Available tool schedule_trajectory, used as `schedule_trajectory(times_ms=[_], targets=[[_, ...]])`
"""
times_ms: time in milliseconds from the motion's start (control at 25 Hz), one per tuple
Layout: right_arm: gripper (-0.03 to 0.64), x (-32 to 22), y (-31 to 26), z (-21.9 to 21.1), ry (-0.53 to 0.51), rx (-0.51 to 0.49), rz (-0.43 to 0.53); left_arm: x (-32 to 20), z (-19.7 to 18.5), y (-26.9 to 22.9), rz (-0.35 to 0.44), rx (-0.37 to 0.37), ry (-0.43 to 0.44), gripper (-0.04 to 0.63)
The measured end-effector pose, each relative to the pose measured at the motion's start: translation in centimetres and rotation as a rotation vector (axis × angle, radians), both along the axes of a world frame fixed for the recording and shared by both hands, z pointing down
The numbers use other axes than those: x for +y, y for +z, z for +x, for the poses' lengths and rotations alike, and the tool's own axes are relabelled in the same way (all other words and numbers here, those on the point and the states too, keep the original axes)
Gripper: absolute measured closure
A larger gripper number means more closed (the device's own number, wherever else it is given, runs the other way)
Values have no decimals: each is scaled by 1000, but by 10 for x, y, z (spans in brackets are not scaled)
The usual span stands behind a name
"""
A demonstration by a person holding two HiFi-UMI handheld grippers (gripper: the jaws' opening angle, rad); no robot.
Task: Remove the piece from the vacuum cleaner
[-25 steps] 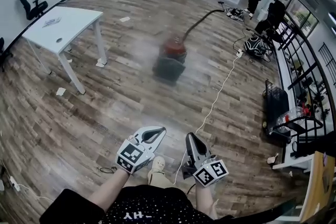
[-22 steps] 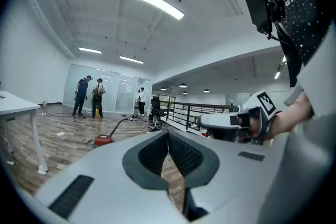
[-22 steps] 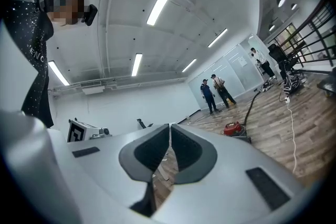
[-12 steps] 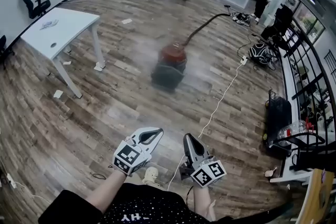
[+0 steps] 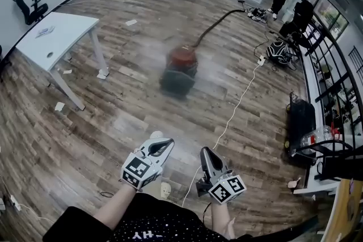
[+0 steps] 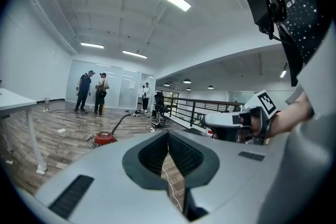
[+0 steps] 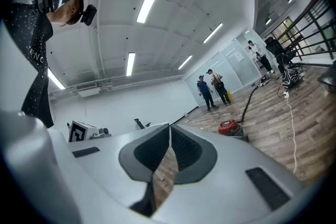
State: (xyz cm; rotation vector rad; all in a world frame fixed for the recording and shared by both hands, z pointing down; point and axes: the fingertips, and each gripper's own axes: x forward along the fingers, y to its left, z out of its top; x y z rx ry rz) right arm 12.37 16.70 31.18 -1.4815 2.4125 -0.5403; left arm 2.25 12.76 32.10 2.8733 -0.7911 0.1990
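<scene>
On the wooden floor, right of a white table that only the head view shows whole, the red vacuum cleaner sits far off. Near, the left gripper and right gripper are pressed together, holding nothing.

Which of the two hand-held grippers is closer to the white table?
Left. The left gripper is on the same side as the white table, though a long way short of it. The right gripper is beside the left one, on the side away from the table.
</scene>
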Motion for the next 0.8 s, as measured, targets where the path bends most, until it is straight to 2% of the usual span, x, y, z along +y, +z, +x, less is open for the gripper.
schedule_trajectory(times_ms=[200, 400, 800], targets=[[606, -31, 0, 9, 22, 9, -4, -34, 12, -5, 13, 15, 33, 586], [606, -82, 1, 21, 32, 21, -11, -92, 29, 1, 1, 16, 55, 586], [606, -245, -9, 52, 54, 40, -17, -255, 52, -6, -13, 31, 68, 586]])
